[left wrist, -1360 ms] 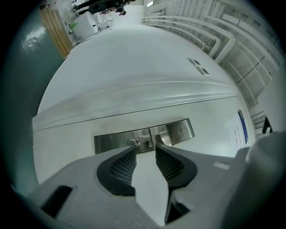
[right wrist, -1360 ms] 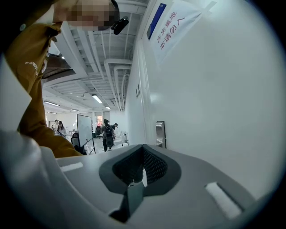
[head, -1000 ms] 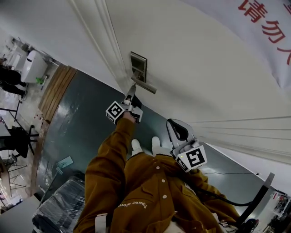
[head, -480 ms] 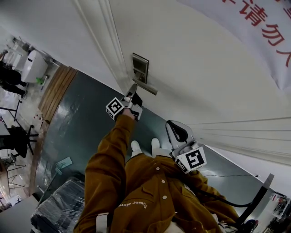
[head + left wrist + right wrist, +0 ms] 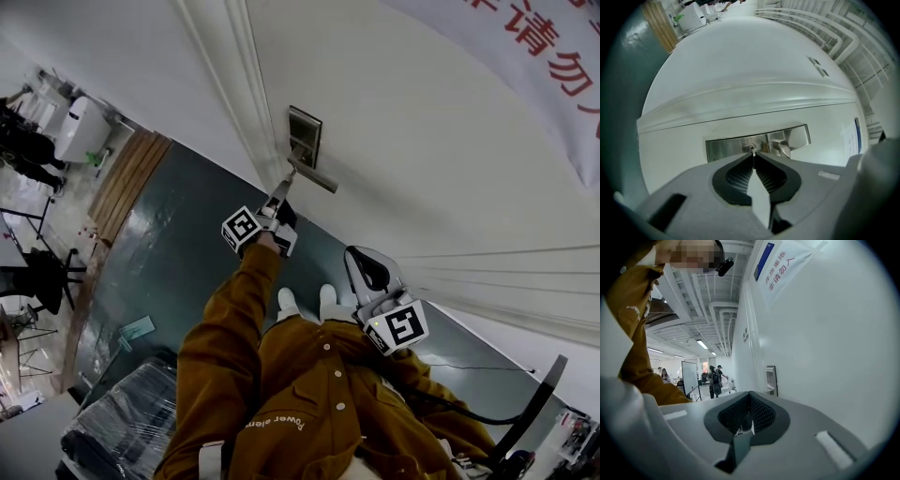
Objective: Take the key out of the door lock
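Note:
A small silver key point(image 5: 752, 150) sticks out of the keyhole in the steel lock plate point(image 5: 726, 147) on the white door. My left gripper point(image 5: 753, 157) points level at it; its jaws have just been closing, and their tips now pinch the key's head. In the head view the left gripper point(image 5: 287, 178) reaches up to the lock plate point(image 5: 305, 134), just beside the lever handle point(image 5: 316, 175). My right gripper point(image 5: 362, 255) hangs back near the person's chest, shut with nothing in it. In the right gripper view the right gripper point(image 5: 749, 404) faces along the wall.
The lever handle point(image 5: 785, 145) sits just right of the keyhole. A white banner with red characters point(image 5: 553, 66) hangs on the wall. The person's brown jacket point(image 5: 309, 394) fills the lower head view. Several people point(image 5: 714, 380) stand far down the hall.
The left gripper's tips drew back slightly from the lock, then pushed in again to the keyhole. The right gripper has stayed where it was.

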Available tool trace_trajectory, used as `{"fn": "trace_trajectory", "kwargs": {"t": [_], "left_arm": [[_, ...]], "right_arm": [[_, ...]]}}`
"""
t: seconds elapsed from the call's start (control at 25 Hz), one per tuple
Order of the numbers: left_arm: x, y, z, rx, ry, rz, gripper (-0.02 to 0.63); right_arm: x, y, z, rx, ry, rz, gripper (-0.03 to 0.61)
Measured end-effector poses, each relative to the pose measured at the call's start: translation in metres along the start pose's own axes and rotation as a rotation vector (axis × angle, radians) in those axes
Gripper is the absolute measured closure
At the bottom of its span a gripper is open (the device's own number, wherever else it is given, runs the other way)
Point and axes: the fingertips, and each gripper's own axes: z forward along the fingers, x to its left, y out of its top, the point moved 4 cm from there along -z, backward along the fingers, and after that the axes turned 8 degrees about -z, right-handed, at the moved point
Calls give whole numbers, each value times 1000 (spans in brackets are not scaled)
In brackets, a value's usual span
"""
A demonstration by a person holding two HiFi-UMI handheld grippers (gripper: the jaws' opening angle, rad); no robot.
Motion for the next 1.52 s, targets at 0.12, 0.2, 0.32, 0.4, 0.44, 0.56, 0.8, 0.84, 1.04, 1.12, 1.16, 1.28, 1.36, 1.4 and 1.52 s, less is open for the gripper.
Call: {"fn": "trace_trajectory", "kwargs": {"t": [0.12,0.2,0.32,0.4,0.44,0.56,0.8,0.84,1.04,1.12,1.16,1.28,1.36,1.4,1.52], "left_arm": [[-10,-2,-22,9,32,84,594],[-21,-7,-42,21,72,196,594],[-54,-24,-77,48,118,472,594],[-85,-40,-97,68,126,694,594],[-100,-49,-106,79,132,811,594],[-141,-77,-125,92,139,1077,594],[-187,-120,-138,50,162,1300,594],[-191,-124,-138,47,161,1302,594],[-190,-136,-138,67,169,1287,594],[-188,-138,-139,75,169,1273,594],[-188,-138,-140,77,172,1266,594],[-189,-139,-143,75,178,1259,594],[-190,-139,-144,75,178,1263,594],[-190,-140,-144,78,178,1265,594],[-188,-142,-146,85,178,1250,594]], "right_arm": [[8,0,6,-6,28,-2,572],[12,1,9,-10,44,-5,572],[16,3,13,-18,59,-6,572],[18,5,15,-22,67,-2,572],[18,6,15,-25,69,1,572],[17,8,18,-32,70,3,572],[5,6,23,-22,27,-32,574],[4,6,24,-22,24,-33,574],[4,9,29,-35,40,-19,574],[5,9,30,-39,46,-17,574],[6,9,31,-40,49,-16,574],[8,8,31,-39,52,-15,574],[9,8,30,-40,51,-16,574],[9,8,30,-42,50,-16,574],[10,8,29,-41,45,-11,574]]}}
